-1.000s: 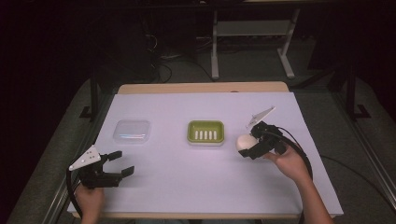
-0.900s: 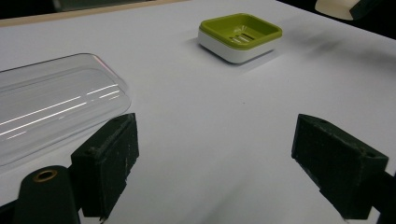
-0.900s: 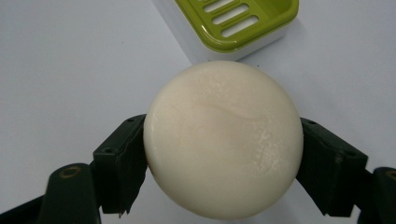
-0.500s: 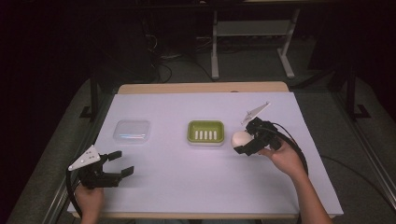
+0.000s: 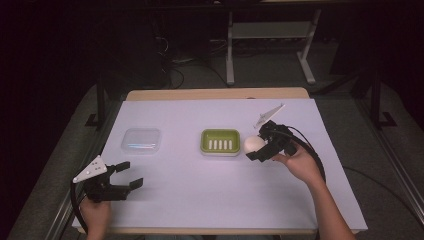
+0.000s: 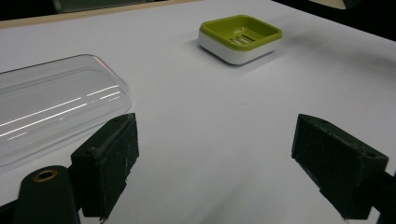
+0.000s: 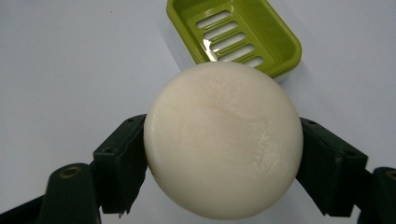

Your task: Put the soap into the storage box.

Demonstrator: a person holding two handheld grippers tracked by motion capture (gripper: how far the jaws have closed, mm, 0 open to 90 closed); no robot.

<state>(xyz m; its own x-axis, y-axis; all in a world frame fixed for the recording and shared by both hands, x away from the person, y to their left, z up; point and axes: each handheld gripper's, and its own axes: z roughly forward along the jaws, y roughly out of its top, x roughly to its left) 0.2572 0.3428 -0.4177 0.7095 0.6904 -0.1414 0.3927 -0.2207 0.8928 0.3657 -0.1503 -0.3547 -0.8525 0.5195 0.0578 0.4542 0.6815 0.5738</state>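
Over the white counter [image 5: 215, 200], soap held beside its dish.
Clear lid [image 5: 141, 140] lies far left; green soap dish [image 5: 220, 141] sits mid-counter (nothing between); right gripper [image 5: 257, 147] clamps the round soap [image 5: 253, 144] just beside it; left gripper [image 5: 127, 176] gapes empty.

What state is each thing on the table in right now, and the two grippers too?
Soap: round, white, clamped in the right gripper, off the table.
Soap dish: green, upright, empty.
Clear lid: lying flat, untouched.
Right gripper: shut on the soap, beside the dish.
Left gripper: open, holding nothing.
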